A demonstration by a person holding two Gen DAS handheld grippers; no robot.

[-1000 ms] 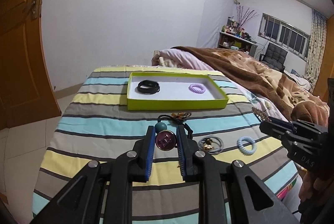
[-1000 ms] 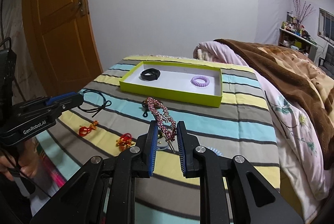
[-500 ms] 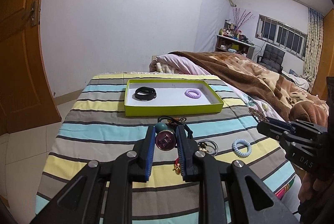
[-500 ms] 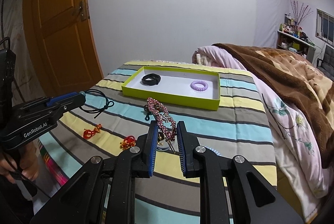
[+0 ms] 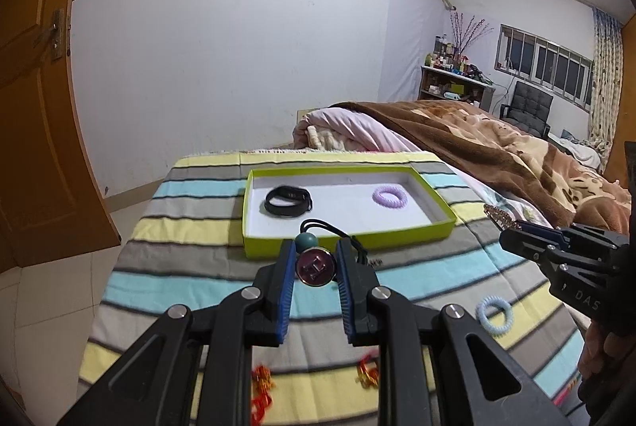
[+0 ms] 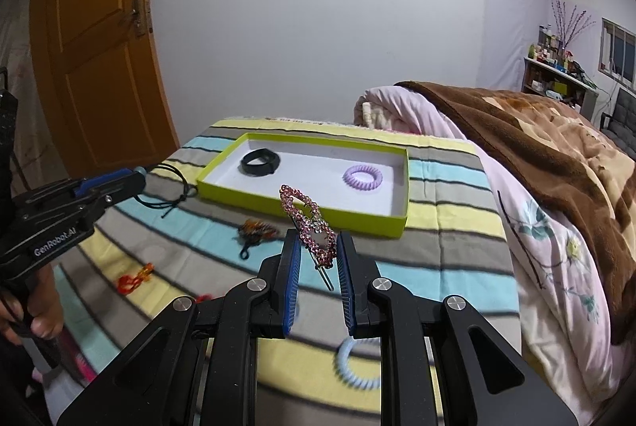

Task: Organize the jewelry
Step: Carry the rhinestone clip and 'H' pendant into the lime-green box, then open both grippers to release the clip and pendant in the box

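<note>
Both claws were loaded, held above the striped bed short of the green tray.

My left claw (image 5: pixel 316 269) was clenched on a round purple charm (image 5: pixel 316 268) with a teal bead (image 5: pixel 306 240) and a black cord (image 5: pixel 330 227) whose far end dropped out of sight behind the fingers. My right claw (image 6: pixel 317 255) gripped a pink rhinestone hair clip (image 6: pixel 308 219), its pin poking down between the blue pads. Nearest me, the red knots (image 5: pixel 260 378) and the pale blue coil tie (image 6: pixel 349 366) were blurred and partly hidden by my claw frames. Farther on, the green tray (image 5: pixel 346 241) held a black band (image 5: pixel 288 200) and a lilac coil tie (image 5: pixel 387 196). Compared with a second earlier, the tray sat closer to both claws and more of the bedding lay beneath them.
</note>
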